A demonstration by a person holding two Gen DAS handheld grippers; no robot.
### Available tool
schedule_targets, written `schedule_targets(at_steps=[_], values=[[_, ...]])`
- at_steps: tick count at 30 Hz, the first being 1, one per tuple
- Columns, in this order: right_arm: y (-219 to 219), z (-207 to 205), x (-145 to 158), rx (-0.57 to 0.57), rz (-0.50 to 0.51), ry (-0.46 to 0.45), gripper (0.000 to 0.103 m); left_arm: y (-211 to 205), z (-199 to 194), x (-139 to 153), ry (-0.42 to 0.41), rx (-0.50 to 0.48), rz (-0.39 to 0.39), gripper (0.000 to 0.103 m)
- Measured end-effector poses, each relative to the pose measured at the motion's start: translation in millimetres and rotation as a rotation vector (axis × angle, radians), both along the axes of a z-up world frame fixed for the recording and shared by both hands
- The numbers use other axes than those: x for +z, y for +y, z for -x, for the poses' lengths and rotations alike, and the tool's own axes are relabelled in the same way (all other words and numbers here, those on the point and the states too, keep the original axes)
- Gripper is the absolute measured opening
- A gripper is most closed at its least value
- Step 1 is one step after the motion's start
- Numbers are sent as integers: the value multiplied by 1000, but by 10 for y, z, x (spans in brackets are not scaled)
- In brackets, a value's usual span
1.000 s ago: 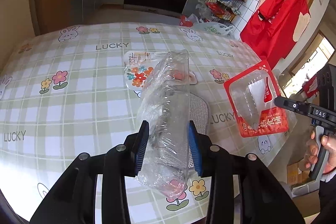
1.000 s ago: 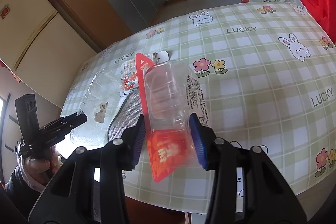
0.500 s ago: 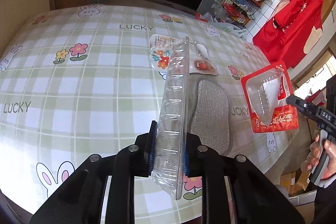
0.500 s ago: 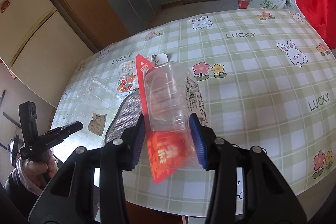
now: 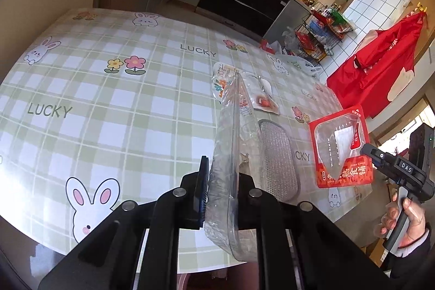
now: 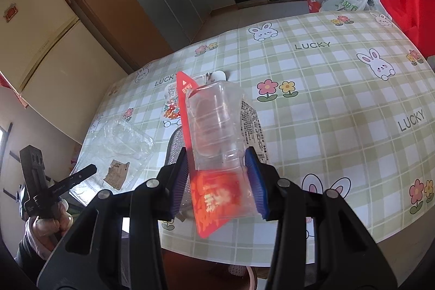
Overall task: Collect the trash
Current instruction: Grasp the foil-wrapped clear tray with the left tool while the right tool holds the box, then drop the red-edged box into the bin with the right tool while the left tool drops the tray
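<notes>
Left wrist view is filled mostly by the counter [image 5: 114, 105], covered in a green checked cloth printed with rabbits and flowers. On it, a mesh pad [image 5: 277, 156] and a flat printed wrapper [image 5: 225, 78] are seen lying near the middle, not yet collected. A clear plastic clamshell tray [image 5: 231, 154] is held on edge above the near rim of the counter by the left gripper [image 5: 221, 197]; its jaws have just been closing and are now clamped on the thin tray, squeezing its walls nearly flat. This edge-on hold is judged to suit carrying the flimsy tray away as trash.

Right wrist view shows the smaller red-backed clear blister pack [image 6: 214, 140] clamped between the jaws of the right gripper [image 6: 220, 178], which stand moderately apart because the pack's clear shell is bulky. It is lifted clear of the counter, apparently for disposal as well.

Only the left view reveals the red face and printing of the blister pack; only the right view shows the tray's broad side and a torn paper label [image 6: 117, 173] on it. No bin is seen in either view.
</notes>
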State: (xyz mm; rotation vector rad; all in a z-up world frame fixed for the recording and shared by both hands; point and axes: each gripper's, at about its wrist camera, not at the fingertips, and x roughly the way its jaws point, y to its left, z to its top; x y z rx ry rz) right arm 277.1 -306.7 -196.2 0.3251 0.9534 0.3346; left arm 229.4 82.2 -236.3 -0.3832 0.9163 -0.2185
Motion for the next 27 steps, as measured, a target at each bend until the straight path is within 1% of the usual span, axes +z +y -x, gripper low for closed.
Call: schedule_targets(at_steps=[7, 12, 22, 27], values=[[116, 233, 211, 27, -7, -30, 44, 176, 352, 286, -68, 40, -36, 13], [250, 491, 331, 68, -16, -40, 44, 267, 620, 441, -95, 57, -31, 13], [485, 1128, 354, 141, -40, -18, 44, 276, 1148, 695, -154, 54, -34, 13], [575, 1466, 285, 175, -33, -7, 44, 230, 1413, 840, -201, 53, -32, 13]])
